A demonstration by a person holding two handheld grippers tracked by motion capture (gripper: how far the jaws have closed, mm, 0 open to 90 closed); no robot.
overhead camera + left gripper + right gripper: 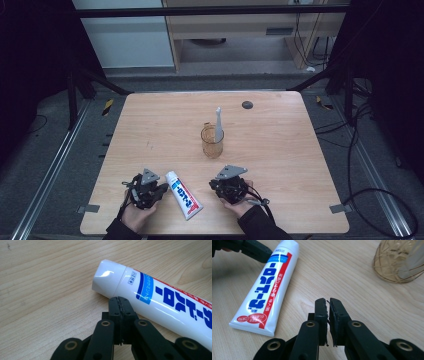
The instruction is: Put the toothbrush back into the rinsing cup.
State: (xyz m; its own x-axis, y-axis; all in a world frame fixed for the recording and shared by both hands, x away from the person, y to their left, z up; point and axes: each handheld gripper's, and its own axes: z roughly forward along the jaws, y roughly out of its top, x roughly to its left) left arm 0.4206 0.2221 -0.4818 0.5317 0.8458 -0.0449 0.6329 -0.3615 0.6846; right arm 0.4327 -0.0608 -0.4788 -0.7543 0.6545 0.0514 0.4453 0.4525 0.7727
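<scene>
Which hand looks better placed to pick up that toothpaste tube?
Probably the left. The left gripper has its shut fingers right beside the toothpaste tube, just behind the cap. The right gripper, also shut, sits farther off on bare table.

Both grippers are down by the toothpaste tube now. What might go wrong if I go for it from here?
1. The left gripper is shut, its tips right beside the toothpaste tube near the cap; advancing like this would likely push or roll the tube rather than grasp it.
2. The right gripper looks almost shut too, so it needs opening first.
3. The glass cup holding a toothbrush stands just beyond; a wide swing might tip it.
</scene>
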